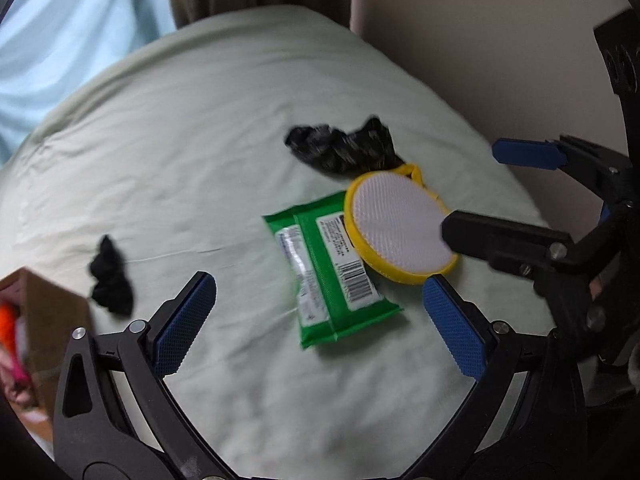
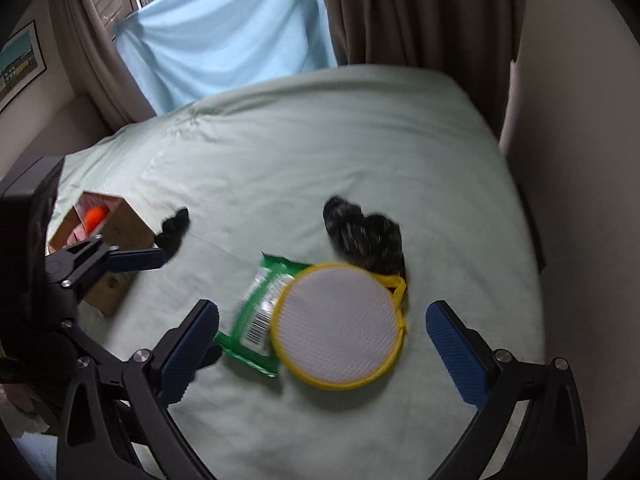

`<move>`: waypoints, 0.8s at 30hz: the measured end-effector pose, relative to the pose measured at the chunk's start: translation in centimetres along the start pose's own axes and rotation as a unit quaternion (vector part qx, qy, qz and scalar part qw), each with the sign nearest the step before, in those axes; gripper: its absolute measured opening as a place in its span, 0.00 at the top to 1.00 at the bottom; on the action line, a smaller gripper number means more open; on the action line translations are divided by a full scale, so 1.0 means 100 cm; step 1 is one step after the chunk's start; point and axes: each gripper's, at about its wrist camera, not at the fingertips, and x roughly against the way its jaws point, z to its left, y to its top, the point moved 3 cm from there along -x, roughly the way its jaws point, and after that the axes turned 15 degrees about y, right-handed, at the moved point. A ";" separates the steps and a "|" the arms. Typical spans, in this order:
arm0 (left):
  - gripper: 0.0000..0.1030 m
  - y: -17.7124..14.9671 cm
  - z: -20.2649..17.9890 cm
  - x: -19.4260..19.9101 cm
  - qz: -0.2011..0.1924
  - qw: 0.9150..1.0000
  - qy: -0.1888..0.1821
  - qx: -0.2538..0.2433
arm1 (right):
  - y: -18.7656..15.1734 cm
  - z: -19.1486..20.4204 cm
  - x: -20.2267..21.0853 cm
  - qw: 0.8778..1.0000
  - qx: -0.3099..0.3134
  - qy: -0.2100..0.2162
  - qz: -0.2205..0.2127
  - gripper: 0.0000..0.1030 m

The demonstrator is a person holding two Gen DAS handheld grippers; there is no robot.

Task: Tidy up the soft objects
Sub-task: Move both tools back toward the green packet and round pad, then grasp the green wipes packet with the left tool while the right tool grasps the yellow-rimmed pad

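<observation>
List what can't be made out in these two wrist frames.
- Cardboard box contents: left wrist view cuts it at the frame edge; right wrist view shows only an orange item, the rest too small.
- Green pack label: text blurred in both views; yellow-rimmed round pad overlaps it.
- Dark mottled cloth: near end hidden under the pad.
- Small black item: blurred, identity unclear.

A round yellow-rimmed white mesh pad [image 2: 338, 326] overlaps the right edge of a green plastic wipes packet [image 2: 256, 320] on a pale green bedsheet [image 2: 320, 140]. Behind the pad lies a dark mottled fabric bundle [image 2: 366, 236]. Far left, a small black cloth [image 2: 174, 228] lies beside an open cardboard box [image 2: 116, 224].
</observation>
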 end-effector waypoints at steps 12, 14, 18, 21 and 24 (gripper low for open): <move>0.17 -0.007 -0.022 -0.074 0.007 0.999 0.008 -0.031 | -0.020 -0.041 -0.064 0.999 -0.004 0.031 0.032 0.04; 0.22 -0.004 -0.026 -0.081 0.008 0.999 0.007 -0.039 | -0.021 -0.045 -0.067 0.999 -0.005 0.028 0.035 0.07; 0.27 -0.003 -0.035 -0.090 0.003 0.998 0.010 -0.061 | -0.024 -0.054 -0.071 0.999 -0.009 0.024 0.039 0.13; 0.34 -0.003 -0.039 -0.095 -0.003 0.997 0.014 -0.076 | -0.026 -0.054 -0.075 0.999 -0.008 0.012 0.043 0.16; 0.41 -0.008 -0.040 -0.092 -0.005 0.995 0.024 -0.097 | -0.028 -0.050 -0.080 0.999 0.011 -0.007 0.050 0.16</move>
